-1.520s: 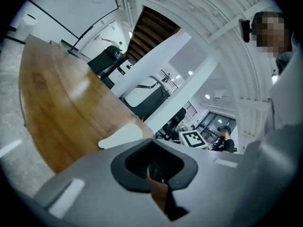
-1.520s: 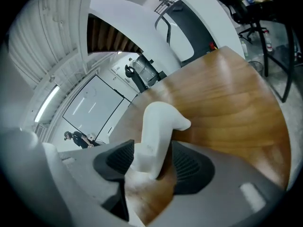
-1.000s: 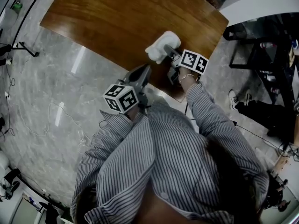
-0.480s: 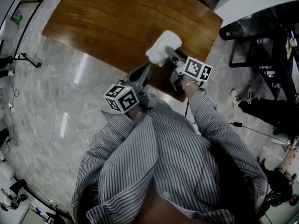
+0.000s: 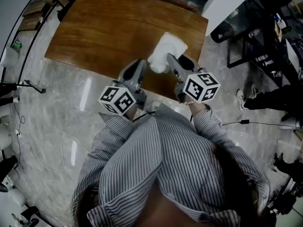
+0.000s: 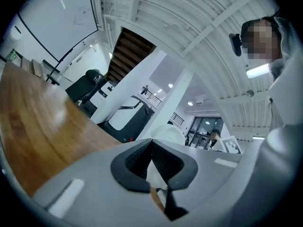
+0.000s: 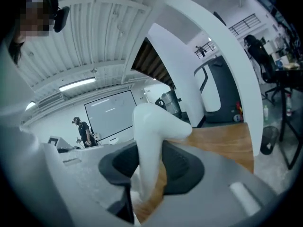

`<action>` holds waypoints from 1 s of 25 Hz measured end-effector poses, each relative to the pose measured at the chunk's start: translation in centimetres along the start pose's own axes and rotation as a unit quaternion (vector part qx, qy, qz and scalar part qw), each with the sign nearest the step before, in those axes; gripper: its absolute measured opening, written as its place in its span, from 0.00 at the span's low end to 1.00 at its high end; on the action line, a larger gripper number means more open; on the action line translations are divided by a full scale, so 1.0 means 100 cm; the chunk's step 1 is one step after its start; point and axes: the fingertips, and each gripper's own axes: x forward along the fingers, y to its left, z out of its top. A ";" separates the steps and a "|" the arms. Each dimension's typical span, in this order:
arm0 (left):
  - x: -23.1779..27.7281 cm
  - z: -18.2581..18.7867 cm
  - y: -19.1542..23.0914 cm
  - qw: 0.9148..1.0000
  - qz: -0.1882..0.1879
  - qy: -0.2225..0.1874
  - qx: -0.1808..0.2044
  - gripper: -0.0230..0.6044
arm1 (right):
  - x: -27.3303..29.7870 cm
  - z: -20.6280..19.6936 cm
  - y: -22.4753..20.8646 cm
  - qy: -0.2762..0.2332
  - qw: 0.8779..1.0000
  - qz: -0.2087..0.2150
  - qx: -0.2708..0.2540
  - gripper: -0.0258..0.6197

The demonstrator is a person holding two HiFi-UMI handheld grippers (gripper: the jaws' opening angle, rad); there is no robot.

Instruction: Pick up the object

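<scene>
A white, smooth, glossy object (image 5: 166, 48) is at the near edge of the brown wooden table (image 5: 104, 32). My right gripper (image 5: 175, 59) is shut on its lower end. In the right gripper view the object (image 7: 154, 126) stands up between the dark pads (image 7: 182, 167), which press on both of its sides. I cannot tell whether it still touches the table. My left gripper (image 5: 140, 63) is just left of the object, its tips together with nothing held. In the left gripper view the white object (image 6: 165, 134) shows beyond the jaw tips.
The grey marbled floor (image 5: 52, 112) lies left of and below the table. Black frames and stands (image 5: 255, 46) crowd the right side. A cable (image 5: 246, 123) runs over the floor at the right, and a stand leg (image 5: 21, 85) is at the left.
The right jaws have closed onto the white object. Both grippers have come closer together, the left one moving up beside the object. The head view has shifted, so the table sits higher.
</scene>
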 end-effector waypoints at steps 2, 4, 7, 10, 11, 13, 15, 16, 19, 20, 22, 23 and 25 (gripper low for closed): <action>0.003 0.000 -0.009 1.000 -0.006 0.007 0.011 0.04 | -0.011 0.003 0.003 -0.011 1.000 -0.012 -0.010 0.25; 0.007 -0.005 -0.019 1.000 -0.013 0.019 0.021 0.04 | -0.019 0.001 0.005 -0.014 1.000 -0.018 -0.010 0.25; 0.008 -0.013 -0.030 0.999 -0.020 0.036 0.036 0.04 | -0.027 -0.008 0.007 -0.013 0.999 -0.031 -0.005 0.25; 0.003 -0.019 -0.035 0.998 -0.021 0.042 0.038 0.04 | -0.032 -0.019 0.011 -0.006 0.999 -0.037 -0.005 0.25; 0.001 -0.021 -0.036 0.998 -0.020 0.042 0.037 0.04 | -0.034 -0.021 0.014 -0.004 0.999 -0.037 -0.010 0.25; -0.002 -0.025 -0.039 0.998 -0.017 0.043 0.035 0.04 | -0.039 -0.023 0.017 -0.002 0.999 -0.040 -0.024 0.25; -0.004 -0.029 -0.042 0.998 -0.017 0.047 0.032 0.04 | -0.043 -0.023 0.019 -0.003 0.998 -0.047 -0.037 0.25; -0.005 -0.031 -0.043 0.998 -0.018 0.049 0.032 0.04 | -0.044 -0.023 0.020 -0.003 0.998 -0.049 -0.041 0.25; -0.007 -0.033 -0.044 0.998 -0.018 0.050 0.033 0.04 | -0.046 -0.025 0.020 -0.003 0.997 -0.057 -0.044 0.25; -0.008 -0.033 -0.044 0.998 -0.017 0.051 0.033 0.04 | -0.046 -0.025 0.019 -0.003 0.997 -0.059 -0.044 0.25; -0.008 -0.034 -0.042 0.998 -0.015 0.052 0.031 0.04 | -0.046 -0.025 0.017 -0.004 0.997 -0.063 -0.043 0.25; -0.008 -0.034 -0.041 0.998 -0.014 0.052 0.028 0.04 | -0.046 -0.025 0.017 -0.004 0.997 -0.064 -0.043 0.25; -0.009 -0.035 -0.039 0.998 -0.010 0.052 0.022 0.04 | -0.044 -0.026 0.016 -0.002 0.997 -0.064 -0.044 0.25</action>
